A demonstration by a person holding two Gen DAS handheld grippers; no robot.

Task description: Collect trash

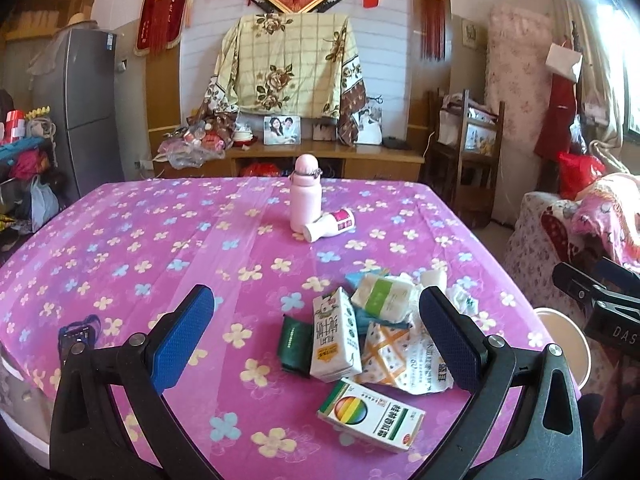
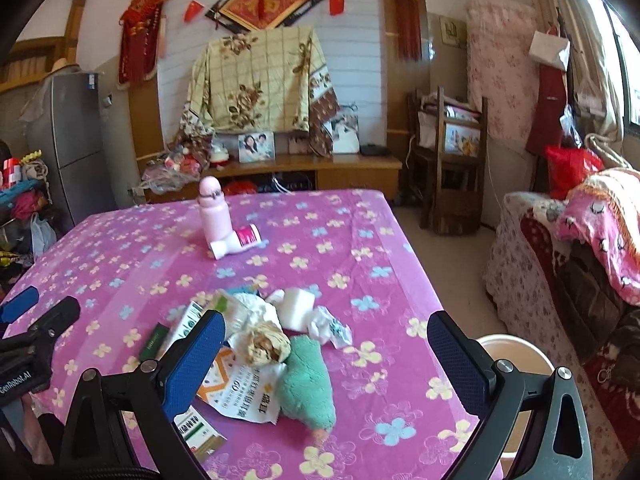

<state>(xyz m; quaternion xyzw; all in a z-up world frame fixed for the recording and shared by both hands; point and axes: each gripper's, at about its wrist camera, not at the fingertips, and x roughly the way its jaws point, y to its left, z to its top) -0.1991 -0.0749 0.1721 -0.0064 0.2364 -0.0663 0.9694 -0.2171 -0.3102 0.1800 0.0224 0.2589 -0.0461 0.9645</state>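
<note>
Nothing looks collected yet: both the left gripper (image 1: 314, 332) and right gripper (image 2: 326, 354) hover spread and empty over the near trash pile (image 1: 372, 340), bin (image 2: 516, 360) at right.

both grippers, left gripper (image 1: 316, 336) and right gripper (image 2: 324, 356), hover with fingers spread wide (nothing held).

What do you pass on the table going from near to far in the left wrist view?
Medicine box → milk carton → tissue pack → tipped white bottle → upright pink flask.
</note>
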